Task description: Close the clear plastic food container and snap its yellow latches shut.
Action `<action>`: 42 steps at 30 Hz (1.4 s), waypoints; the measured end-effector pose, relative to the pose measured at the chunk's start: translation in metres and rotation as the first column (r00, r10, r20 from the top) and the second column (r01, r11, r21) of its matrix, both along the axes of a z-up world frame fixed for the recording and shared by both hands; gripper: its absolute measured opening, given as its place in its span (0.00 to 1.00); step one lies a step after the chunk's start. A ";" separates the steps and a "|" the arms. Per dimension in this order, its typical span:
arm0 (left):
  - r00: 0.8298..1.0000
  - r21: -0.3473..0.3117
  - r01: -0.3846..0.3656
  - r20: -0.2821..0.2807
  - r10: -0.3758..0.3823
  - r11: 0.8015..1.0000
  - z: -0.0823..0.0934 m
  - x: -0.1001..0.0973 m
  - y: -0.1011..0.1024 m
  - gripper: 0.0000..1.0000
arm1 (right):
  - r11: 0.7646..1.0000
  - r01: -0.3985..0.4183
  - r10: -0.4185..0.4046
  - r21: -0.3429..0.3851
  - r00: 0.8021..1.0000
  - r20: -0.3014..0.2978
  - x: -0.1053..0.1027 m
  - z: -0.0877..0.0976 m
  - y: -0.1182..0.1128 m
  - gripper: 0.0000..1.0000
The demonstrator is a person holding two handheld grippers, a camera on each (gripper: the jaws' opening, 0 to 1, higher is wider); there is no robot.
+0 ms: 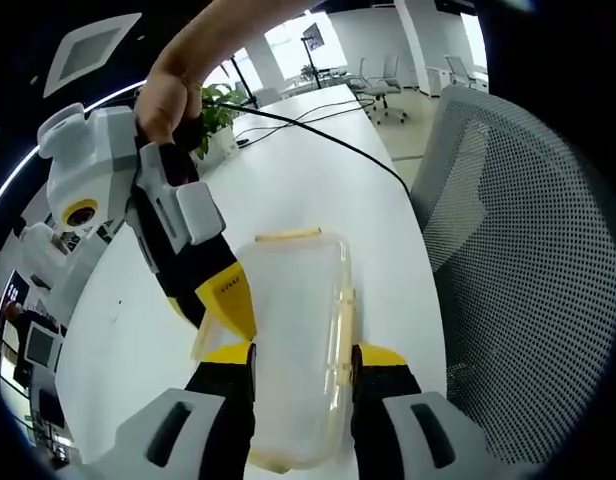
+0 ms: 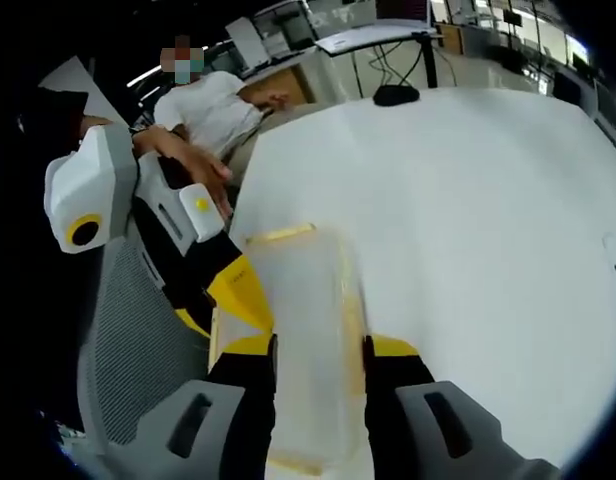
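**A:** White desk (image 1: 318, 170) under me, long and bare, in an open office. What have you got hold of?

**B:** I have the clear plastic food container (image 1: 293, 340) between both pairs of my jaws. It sits on the desk near its chair-side edge. In the left gripper view my left gripper (image 1: 303, 375) has its jaws closed against the container's two long sides at the near end. In the right gripper view my right gripper (image 2: 318, 365) grips the same box from the opposite end, jaws pressed on its sides too.

**A:** Is the lid on?

**B:** It looks laid flat on the box, I judge. The yellow latches (image 1: 343, 325) run along the edges; one strip (image 2: 281, 233) shows at the far end in the right gripper view. Whether any has clicked home I cannot tell; they are pale and blurred. I would count the closing as about done and the snapping as still to do.

**A:** Room to work?

**B:** Plenty across the desk away from the chair: bare white surface. A black cable (image 1: 328, 135) lies farther along, well apart, and a potted plant (image 1: 216, 115) stands beyond that. The tight side is the grey mesh chair (image 1: 528, 270), just off the desk edge beside the container. A seated person (image 2: 213, 115) is behind the chair in the right gripper view.
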State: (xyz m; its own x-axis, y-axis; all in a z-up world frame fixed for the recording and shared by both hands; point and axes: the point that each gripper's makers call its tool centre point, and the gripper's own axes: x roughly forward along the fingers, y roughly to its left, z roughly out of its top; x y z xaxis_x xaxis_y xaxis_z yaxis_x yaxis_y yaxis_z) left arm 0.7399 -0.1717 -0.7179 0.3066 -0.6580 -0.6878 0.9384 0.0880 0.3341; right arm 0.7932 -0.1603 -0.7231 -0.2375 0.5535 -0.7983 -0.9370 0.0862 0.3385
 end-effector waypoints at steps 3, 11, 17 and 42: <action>1.000 0.007 0.003 0.003 -0.003 1.000 0.000 0.000 0.000 0.31 | 1.000 0.005 -0.005 0.008 1.000 0.012 0.001 0.001 0.001 0.31; 1.000 0.012 0.009 0.013 -0.009 1.000 0.001 0.000 0.001 0.32 | 1.000 0.006 -0.006 0.003 1.000 0.024 0.002 0.002 0.002 0.32; 1.000 0.013 0.007 0.011 -0.007 1.000 0.002 0.000 0.001 0.32 | 1.000 0.001 -0.001 -0.003 0.999 0.038 0.003 0.003 0.001 0.32; 0.992 -0.059 -0.095 -0.090 0.089 0.994 0.018 0.010 0.018 0.41 | 0.996 0.082 -0.087 0.040 0.984 0.154 0.003 0.024 -0.036 0.37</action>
State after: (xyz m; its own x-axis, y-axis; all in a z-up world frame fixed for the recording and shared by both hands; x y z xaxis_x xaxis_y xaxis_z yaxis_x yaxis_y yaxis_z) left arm 0.7498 -0.1540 -0.7001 0.3085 -0.6726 -0.6726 0.9507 0.1938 0.2422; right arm 0.7957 -0.1967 -0.6995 -0.0631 0.5933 -0.8025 -0.9682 0.1586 0.1935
